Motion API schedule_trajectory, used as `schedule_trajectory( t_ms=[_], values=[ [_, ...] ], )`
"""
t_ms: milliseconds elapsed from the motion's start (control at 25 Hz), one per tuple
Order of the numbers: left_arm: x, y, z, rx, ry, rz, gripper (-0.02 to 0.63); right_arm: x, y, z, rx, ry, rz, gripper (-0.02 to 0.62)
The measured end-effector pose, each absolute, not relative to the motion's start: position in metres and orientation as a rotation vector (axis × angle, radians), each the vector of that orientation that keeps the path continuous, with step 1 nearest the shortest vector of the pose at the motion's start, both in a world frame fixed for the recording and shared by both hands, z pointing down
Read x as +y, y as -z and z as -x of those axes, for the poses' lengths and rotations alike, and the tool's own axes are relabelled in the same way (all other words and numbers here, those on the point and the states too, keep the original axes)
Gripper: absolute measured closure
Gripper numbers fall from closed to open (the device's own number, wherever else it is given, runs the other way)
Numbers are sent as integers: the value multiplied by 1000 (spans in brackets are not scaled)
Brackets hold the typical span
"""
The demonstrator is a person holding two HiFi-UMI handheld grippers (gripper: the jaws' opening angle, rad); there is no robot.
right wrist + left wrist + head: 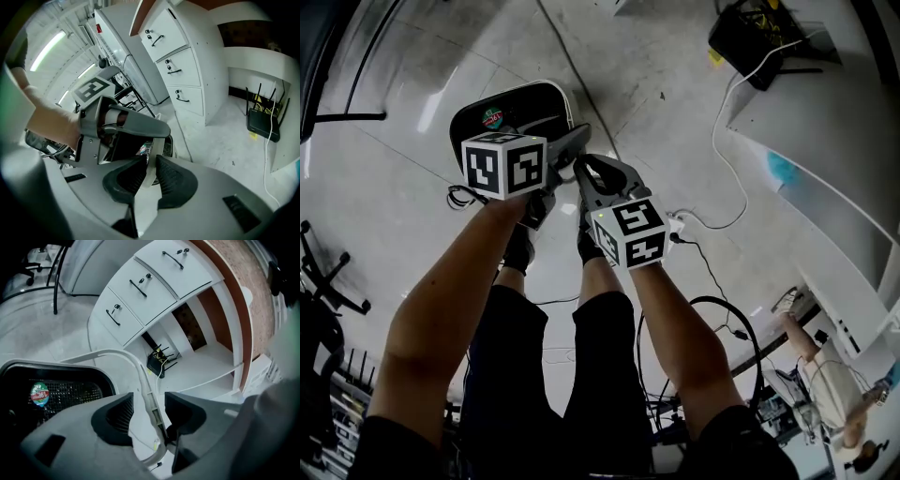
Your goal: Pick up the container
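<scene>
The black basket (525, 98) lies just ahead of both grippers, over the floor (675, 112). The right gripper (150, 174) is clamped on its thin white handle (137, 369). The left gripper (148, 409) stands wide open, with the handle running loose between its jaws. With only one narrow pinch bearing the load, the handle could slip through the pads or the basket could swing and tip. A left jaw closing off-centre might knock the handle aside.

Bare left forearm (455, 281) and right forearm (675, 319) run up from the frame's bottom, side by side. The grey plastic left tool (149, 397), centre-left, holds its jaws wide apart. The matching right tool (150, 164) beside it pinches a thin white handle (143, 201).
</scene>
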State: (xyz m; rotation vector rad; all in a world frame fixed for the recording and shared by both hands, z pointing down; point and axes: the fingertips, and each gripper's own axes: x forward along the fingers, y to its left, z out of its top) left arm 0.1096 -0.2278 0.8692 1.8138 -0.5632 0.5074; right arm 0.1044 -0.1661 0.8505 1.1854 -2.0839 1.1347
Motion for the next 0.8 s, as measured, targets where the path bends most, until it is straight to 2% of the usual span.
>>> schedule_trajectory(
  t_ms=[240, 280, 320, 400, 560, 600, 800],
  values=[
    [-241, -863, -111, -591, -486, -1800, 407, -167, -834, -89, -2145, -1103, -1138, 541],
    [-241, -863, -109, -594, -499, -1802, 431, -166, -831, -86, -2159, -1095, -1130, 541],
    [-240, -862, -106, -599, -504, -1797, 485, -166, -827, -83, -2174, -1086, -1124, 541],
    [-238, -857, -98, -616, -473, -1770, 509, -164, -822, -76, -2209, -1071, -1112, 541],
    [-233, -843, -79, -653, -436, -1754, 509, -159, -808, -56, -2278, -1038, -1038, 541],
    [-233, -839, -71, -664, -445, -1756, 508, -159, -804, -49, -2294, -1029, -1014, 572],
    [-230, -828, -24, -773, -515, -1726, 506, -158, -791, -27, -2341, -984, -958, 572]
  ],
)
